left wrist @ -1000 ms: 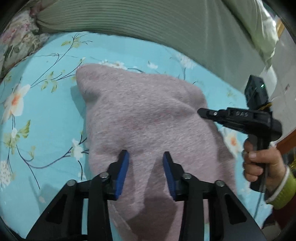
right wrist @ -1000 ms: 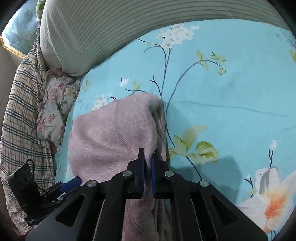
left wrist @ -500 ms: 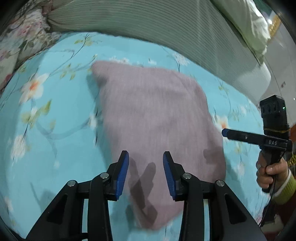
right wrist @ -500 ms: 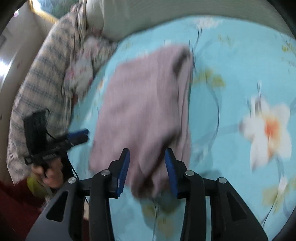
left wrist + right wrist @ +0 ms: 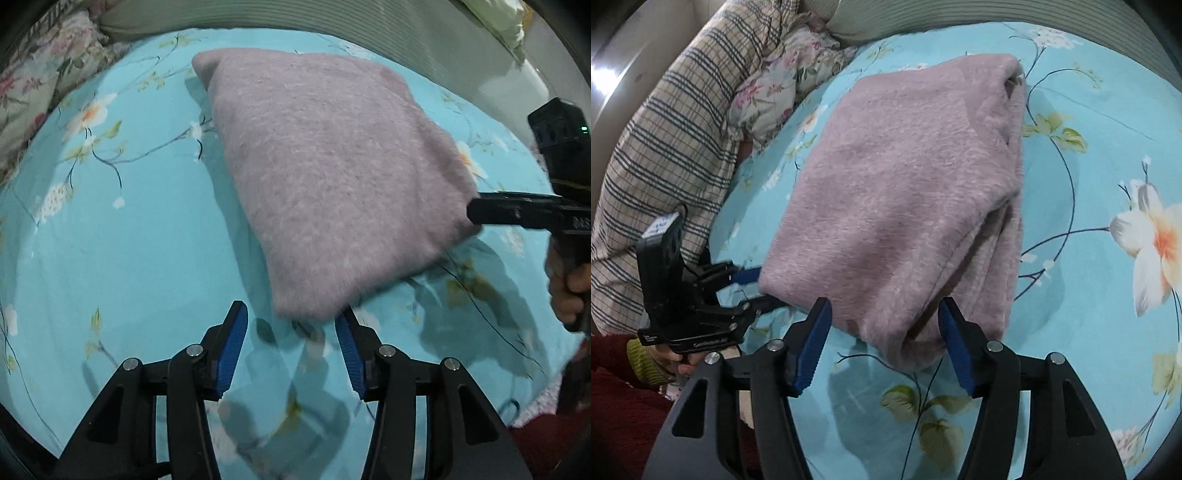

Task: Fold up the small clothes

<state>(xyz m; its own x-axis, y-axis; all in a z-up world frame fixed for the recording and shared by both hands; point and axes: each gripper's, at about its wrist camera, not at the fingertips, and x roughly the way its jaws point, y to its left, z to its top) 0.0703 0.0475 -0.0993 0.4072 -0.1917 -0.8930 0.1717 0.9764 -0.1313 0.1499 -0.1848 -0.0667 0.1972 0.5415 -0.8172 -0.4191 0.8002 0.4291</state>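
Left gripper point(image 5: 290, 345) and right gripper point(image 5: 884, 341) spread wide, hovering beside folded pink garment point(image 5: 901, 206)

The right claw point(image 5: 884, 341) has let go of the folded garment point(image 5: 905, 206) and spread wide.

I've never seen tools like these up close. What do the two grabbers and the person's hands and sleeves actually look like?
Each gripper, left and right, is a black frame with silver screws and two fingers faced with ribbed blue pads. Seen from outside, each has a black pistol-style handle with a boxy camera block on top and small white lettering. The hand wears a yellow-green cuff under a dark red sleeve.
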